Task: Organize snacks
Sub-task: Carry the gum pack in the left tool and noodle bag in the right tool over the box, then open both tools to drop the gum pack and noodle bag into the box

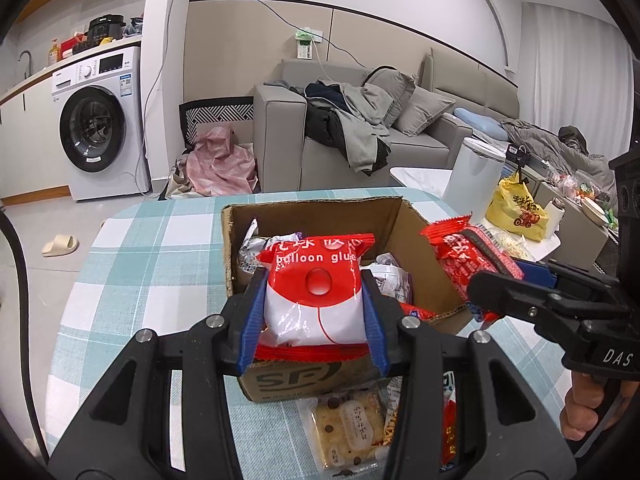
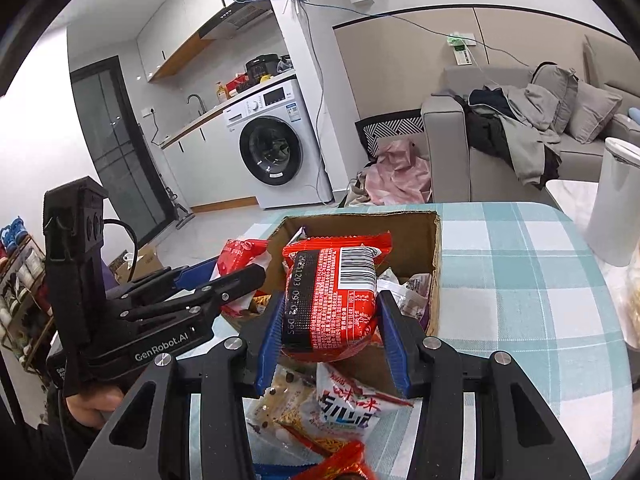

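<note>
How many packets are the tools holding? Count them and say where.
2: a red-and-white packet in the left tool, a red packet in the right tool, both over the cardboard box.

The left gripper [image 1: 314,312] points forward and tilts downward, its blue-padded jaws clamped on the sides of a red-and-white packet [image 1: 316,292]. The right gripper [image 2: 330,332], beside it at the same downward slant, is clamped on a red packet [image 2: 332,300]. A hand [image 1: 588,408] wraps each handle from below, the left hand [image 2: 94,402] partly hidden.
</note>
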Motion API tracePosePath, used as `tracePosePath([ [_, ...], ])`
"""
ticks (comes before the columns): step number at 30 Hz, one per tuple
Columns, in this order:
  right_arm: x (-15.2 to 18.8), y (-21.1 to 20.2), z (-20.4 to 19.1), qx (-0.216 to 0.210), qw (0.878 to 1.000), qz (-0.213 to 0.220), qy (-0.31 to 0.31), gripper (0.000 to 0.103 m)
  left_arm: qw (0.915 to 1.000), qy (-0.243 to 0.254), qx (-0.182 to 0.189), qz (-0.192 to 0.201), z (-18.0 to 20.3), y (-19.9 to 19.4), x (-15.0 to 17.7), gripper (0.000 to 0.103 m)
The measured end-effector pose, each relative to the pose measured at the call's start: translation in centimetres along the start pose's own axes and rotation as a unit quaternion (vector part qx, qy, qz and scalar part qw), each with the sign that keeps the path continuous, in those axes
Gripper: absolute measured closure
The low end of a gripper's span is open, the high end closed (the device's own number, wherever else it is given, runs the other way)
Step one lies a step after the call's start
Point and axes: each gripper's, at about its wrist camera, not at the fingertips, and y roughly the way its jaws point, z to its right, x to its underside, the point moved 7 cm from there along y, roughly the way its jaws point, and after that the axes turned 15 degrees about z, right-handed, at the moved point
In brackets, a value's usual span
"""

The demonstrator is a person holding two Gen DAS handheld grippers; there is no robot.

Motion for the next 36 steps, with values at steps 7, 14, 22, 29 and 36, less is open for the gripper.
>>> tracePosePath([
  [7,0.2,1.6,0.9,0.003,1.0,-0.013,0.015,0.057,0.9999,0.006,-0.002,-0.01,0.2,2.2,0.6,0.062],
  [14,0.3,3.2,1.8,0.003,0.999,-0.026,0.021,0.057,0.9996,0.013,-0.002,-0.023,0.2,4.2,1.4,0.062],
  [22,0.7,4.9,2.7,-0.001,0.999,-0.042,0.031,0.057,0.9992,0.012,0.0,-0.038,0.0,6.3,2.3,0.062],
  [29,0.9,5.7,3.1,0.003,0.999,-0.044,0.029,0.057,0.9988,0.019,-0.003,-0.046,0.1,7.5,2.9,0.062],
  [36,0.7,4.9,3.0,0.007,0.999,-0.033,0.028,0.054,0.9985,0.006,-0.006,-0.055,0.0,6.7,2.8,0.049],
])
